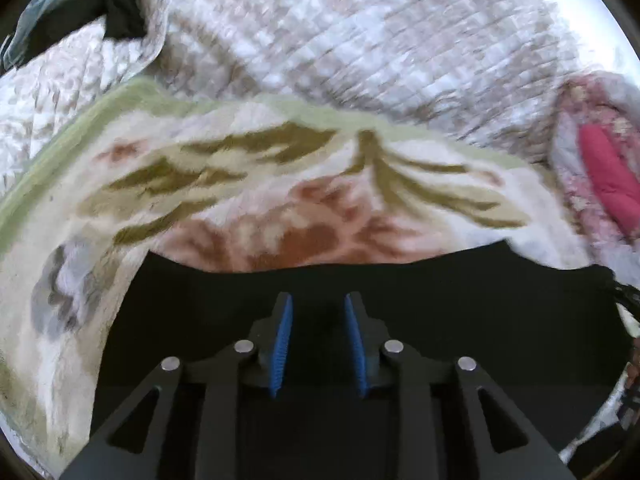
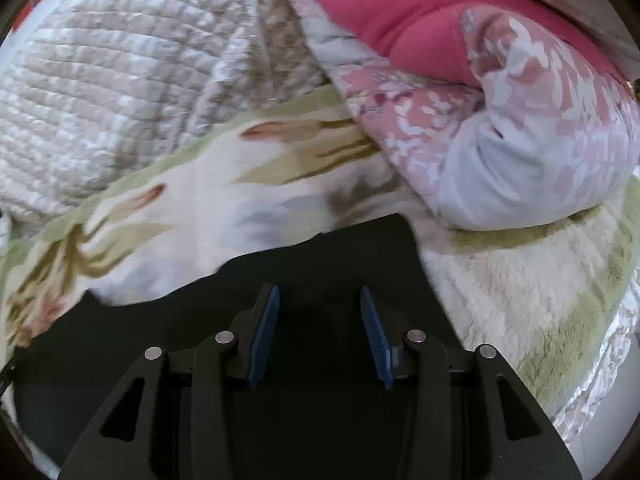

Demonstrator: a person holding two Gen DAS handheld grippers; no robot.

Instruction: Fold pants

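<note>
The black pants lie flat on a floral fleece blanket on a bed. In the left wrist view my left gripper is open, its blue-padded fingers just over the black cloth near its far edge, nothing between them. In the right wrist view my right gripper is open too, over the pants near their far right corner. The blanket lies beyond. The rest of the pants is hidden under the grippers.
A quilted beige bedspread lies bunched behind the blanket, also in the right wrist view. A pink floral duvet with a red lining is piled at the right, close to the pants' corner. It shows at the right in the left wrist view.
</note>
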